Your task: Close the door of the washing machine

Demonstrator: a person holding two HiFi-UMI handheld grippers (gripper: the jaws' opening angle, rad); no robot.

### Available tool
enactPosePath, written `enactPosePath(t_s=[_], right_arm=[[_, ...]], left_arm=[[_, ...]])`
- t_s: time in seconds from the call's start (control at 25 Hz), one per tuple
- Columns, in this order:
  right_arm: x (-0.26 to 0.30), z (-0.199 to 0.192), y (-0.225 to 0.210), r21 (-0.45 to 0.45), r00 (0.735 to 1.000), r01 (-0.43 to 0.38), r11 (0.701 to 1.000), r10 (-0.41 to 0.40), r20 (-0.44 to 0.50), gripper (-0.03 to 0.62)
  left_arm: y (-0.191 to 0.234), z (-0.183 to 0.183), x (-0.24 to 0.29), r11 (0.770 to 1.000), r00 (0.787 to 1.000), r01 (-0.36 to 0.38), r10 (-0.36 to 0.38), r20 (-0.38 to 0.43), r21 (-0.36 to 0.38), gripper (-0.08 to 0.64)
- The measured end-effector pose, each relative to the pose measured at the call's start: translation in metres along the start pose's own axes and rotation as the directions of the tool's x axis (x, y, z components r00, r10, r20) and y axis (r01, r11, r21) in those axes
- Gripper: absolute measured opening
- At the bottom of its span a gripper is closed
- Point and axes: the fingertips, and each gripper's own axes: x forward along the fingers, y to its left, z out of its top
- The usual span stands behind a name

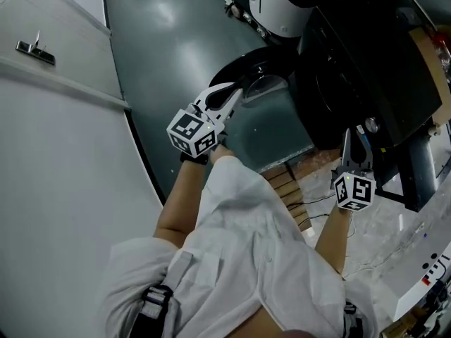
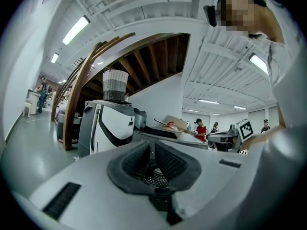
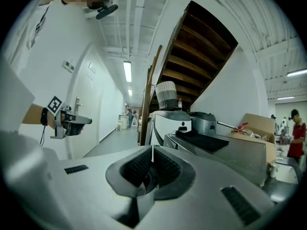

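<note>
The washing machine (image 1: 366, 76) is a black box at the upper right of the head view. Its round door (image 1: 257, 72), a black ring around glass, stands swung out to the left over the grey floor. My left gripper (image 1: 235, 92) reaches level toward the door's near edge, jaws shut and empty; I cannot tell whether it touches. In the left gripper view its pads (image 2: 165, 159) nearly meet with nothing between them. My right gripper (image 1: 350, 141) hangs by the machine's near corner, shut and empty, its pads (image 3: 163, 164) together in the right gripper view.
A white-and-black appliance (image 1: 282, 5) stands behind the machine, with a wicker basket (image 2: 115, 85) on top. A white door with a handle (image 1: 35, 48) runs along the left. A wooden pallet (image 1: 285, 182) and cables (image 1: 317, 213) lie below the machine. Wooden stairs (image 3: 201, 47) rise overhead.
</note>
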Motion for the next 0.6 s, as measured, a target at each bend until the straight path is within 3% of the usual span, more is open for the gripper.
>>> enactPosePath(t_s=[0.6], right_arm=[[0.1,-0.003,0.051,0.013,0.997,-0.065,0.998,0.065,-0.046,0.031]], left_arm=[[0.104,-0.025,0.008,1.0,0.994,0.003,-0.002,-0.109,0.012,0.036]])
